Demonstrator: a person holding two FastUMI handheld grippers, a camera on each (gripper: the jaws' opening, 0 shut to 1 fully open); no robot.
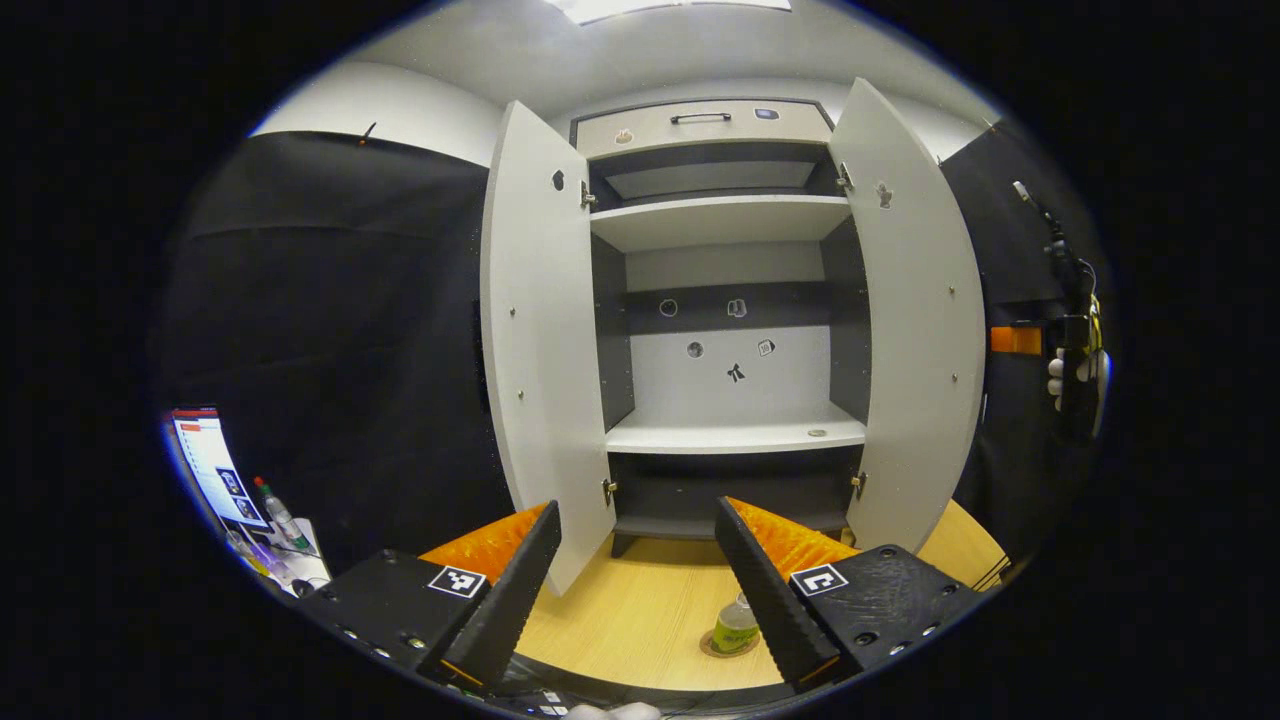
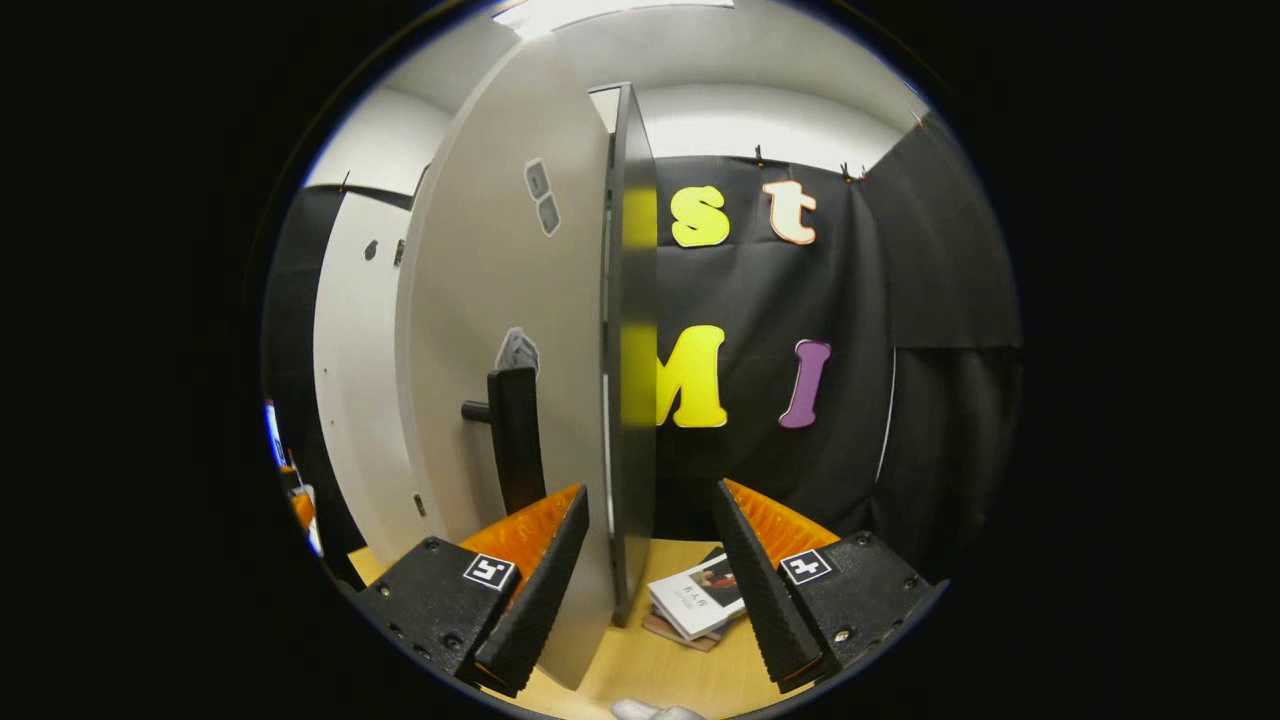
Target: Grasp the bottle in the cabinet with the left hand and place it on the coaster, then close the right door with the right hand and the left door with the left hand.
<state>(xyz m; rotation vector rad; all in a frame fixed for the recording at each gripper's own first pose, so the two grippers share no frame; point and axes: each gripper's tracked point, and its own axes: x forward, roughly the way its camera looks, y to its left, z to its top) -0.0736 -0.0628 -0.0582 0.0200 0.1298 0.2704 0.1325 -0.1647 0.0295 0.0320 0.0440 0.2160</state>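
Observation:
The cabinet [image 1: 735, 435] stands with both doors swung wide and its shelves bare. A small clear bottle [image 1: 737, 625] rests on a round coaster [image 1: 712, 647] on the wooden table, partly hidden behind one finger of my left gripper [image 1: 637, 520], which is open, empty and just above it. The left door [image 1: 540, 350] and right door [image 1: 915, 330] flank the shelves. My right gripper [image 2: 650, 495] is open, with the right door's outer edge [image 2: 630, 350] standing between its fingers; its dark handle [image 2: 515, 435] is just left. A hand holding that gripper [image 1: 1075, 370] shows beyond the right door.
A stack of books [image 2: 700, 595] lies on the table beside the right door's foot. At the far left a lit screen [image 1: 215, 470] and a small bottle [image 1: 275, 510] sit on a side surface. Bare tabletop [image 1: 640, 610] stretches before the cabinet.

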